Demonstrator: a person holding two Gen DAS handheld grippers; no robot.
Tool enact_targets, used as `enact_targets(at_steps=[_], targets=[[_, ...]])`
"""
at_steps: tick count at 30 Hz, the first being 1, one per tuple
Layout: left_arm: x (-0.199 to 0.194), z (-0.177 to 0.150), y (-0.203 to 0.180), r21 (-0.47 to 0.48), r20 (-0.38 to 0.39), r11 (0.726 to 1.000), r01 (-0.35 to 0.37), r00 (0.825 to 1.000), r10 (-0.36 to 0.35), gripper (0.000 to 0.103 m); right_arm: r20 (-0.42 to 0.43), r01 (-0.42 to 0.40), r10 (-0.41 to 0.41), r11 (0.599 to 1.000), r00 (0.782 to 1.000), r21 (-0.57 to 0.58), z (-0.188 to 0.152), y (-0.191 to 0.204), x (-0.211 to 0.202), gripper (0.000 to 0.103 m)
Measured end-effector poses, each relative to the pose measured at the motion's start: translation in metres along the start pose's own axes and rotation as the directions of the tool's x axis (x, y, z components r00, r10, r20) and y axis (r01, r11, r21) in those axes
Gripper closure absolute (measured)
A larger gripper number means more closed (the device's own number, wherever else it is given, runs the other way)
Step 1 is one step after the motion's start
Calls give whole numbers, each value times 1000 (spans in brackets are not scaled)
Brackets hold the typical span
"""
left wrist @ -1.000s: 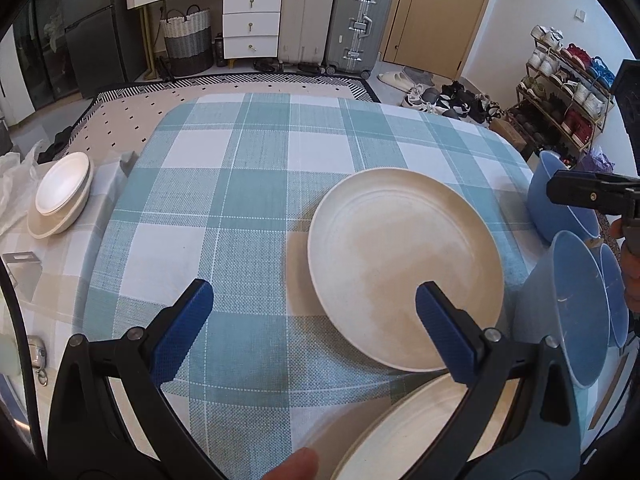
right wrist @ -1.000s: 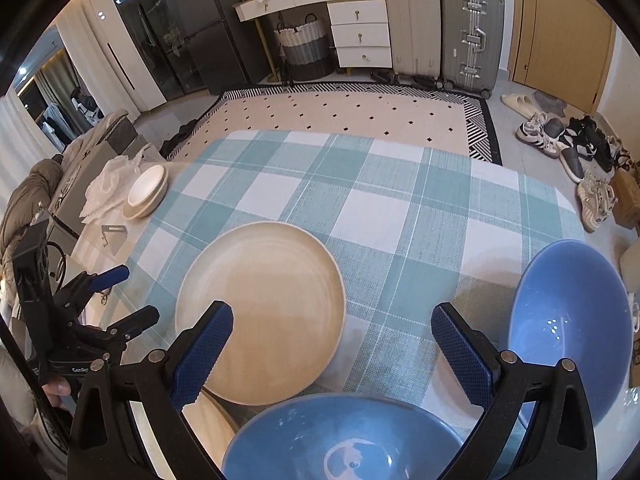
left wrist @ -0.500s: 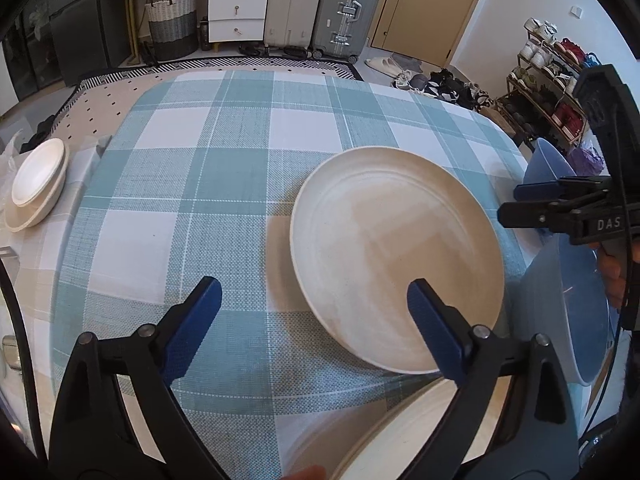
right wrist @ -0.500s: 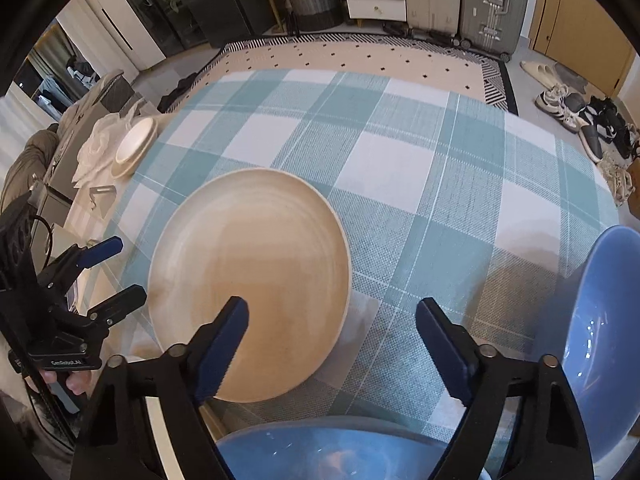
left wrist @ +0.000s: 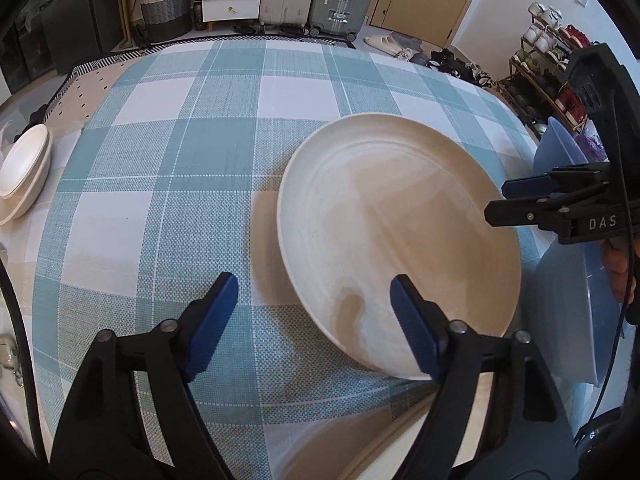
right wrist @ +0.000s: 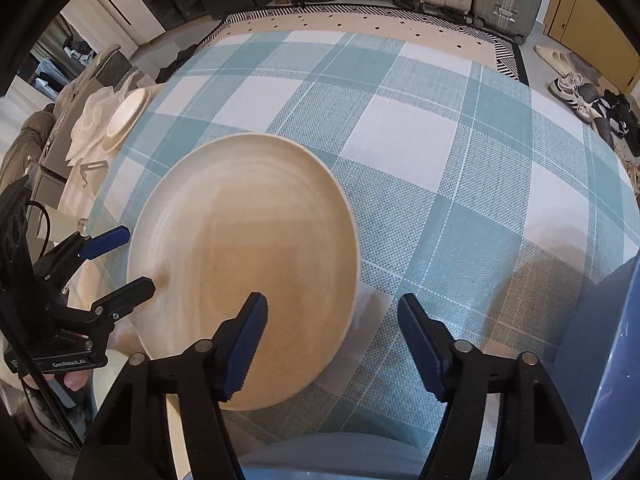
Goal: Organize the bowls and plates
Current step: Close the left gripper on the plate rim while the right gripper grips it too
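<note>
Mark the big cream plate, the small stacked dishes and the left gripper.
big cream plate (left wrist: pixel 400 232): left wrist view, centre of its well.
small stacked dishes (left wrist: pixel 22 168): left wrist view, top dish.
left gripper (left wrist: pixel 314 322): left wrist view, between its fingertips.

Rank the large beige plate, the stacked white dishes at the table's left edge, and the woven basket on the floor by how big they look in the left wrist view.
1. Large beige plate, by far the largest.
2. Stacked white dishes and woven basket look about alike; the basket stands much farther off, so I will not rank them.
</note>
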State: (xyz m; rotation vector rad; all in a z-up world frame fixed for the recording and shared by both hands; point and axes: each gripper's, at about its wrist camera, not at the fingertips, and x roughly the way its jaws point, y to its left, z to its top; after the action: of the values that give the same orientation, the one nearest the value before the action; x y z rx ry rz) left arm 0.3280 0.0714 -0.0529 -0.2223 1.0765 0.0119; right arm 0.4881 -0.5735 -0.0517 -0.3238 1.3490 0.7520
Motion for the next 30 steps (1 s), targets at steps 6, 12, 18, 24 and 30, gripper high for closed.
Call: enact_targets(at_steps=[6, 12, 18, 24, 30], targets=[[7, -1, -4, 14, -18, 1000, -11, 1000, 11, 45, -12, -5, 5, 1000, 1000, -8, 0, 4, 8, 43], [8, -3, -10, 33, -25, 999, 5, 1000, -4, 67, -19, 8, -9, 999, 1000, -39, 2, 11, 13, 60], [6, -4, -12, 38, -18, 999, -7, 1000, 8, 74, -1, 51, -51, 997, 999, -62, -2, 15, 13, 70], [3, -6, -8, 35, -5, 999, -19, 1000, 19, 81, 15, 80, -79, 995, 997, -67, -5, 13, 11, 79], [-6, -5, -6, 27, 38, 999, -42, 998, 41, 82, 64, 109, -104, 991, 993, -80, -5, 19, 6, 79]])
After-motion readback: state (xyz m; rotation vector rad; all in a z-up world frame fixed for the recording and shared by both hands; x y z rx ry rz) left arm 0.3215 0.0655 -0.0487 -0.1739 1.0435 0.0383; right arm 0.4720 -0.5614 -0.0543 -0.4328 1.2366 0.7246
